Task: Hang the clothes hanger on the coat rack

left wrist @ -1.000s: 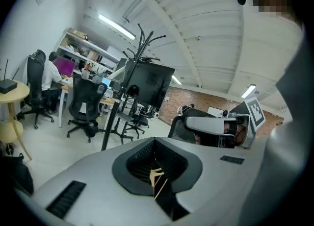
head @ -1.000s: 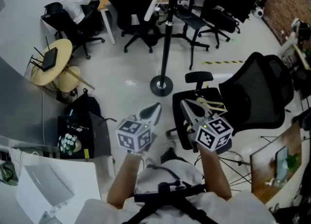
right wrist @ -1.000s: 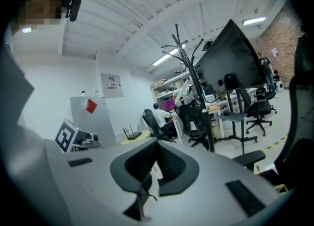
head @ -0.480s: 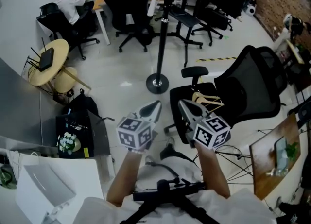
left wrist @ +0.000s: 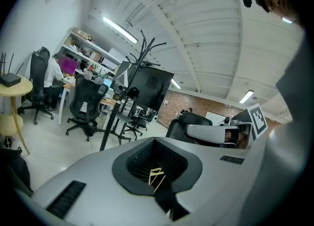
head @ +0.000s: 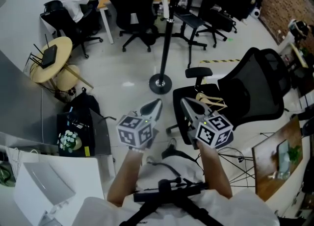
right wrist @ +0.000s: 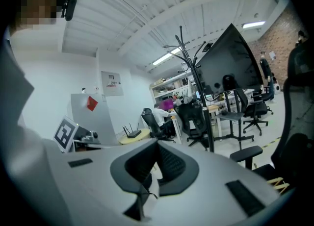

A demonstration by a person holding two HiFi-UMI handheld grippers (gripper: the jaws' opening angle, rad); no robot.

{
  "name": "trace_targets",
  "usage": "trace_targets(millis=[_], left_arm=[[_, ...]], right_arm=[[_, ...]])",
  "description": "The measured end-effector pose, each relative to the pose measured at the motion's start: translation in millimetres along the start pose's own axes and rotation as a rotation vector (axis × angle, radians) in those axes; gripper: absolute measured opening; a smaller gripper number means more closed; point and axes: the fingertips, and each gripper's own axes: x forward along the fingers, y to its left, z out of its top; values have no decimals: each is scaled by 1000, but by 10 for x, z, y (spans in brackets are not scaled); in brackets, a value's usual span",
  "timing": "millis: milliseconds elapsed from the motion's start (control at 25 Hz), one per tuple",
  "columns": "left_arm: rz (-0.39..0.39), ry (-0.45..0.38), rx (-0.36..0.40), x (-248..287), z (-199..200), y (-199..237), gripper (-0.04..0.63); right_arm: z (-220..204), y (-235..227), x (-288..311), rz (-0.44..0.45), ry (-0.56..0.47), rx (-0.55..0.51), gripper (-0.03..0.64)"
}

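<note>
Head view: a pale, thin wooden clothes hanger [head: 212, 101] lies on the seat of a black office chair [head: 260, 83] at centre right, just beyond the right hand-held gripper [head: 186, 103]. The left hand-held gripper [head: 157, 105] is beside it. The coat rack [head: 166, 43] stands at upper centre.

Left gripper view: jaws closed together, holding nothing.

Right gripper view: jaws closed, empty; the hanger shows at lower right.

Bright strip lights [left wrist: 120, 30] overhead (fisheye edges darkened).
</note>
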Motion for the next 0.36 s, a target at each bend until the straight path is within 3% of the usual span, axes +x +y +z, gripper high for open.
trace_targets(millis=[360], left_arm=[[3,0,-2,14,32,10,2]], right_arm=[[32,51,67,26,3,-6,3]])
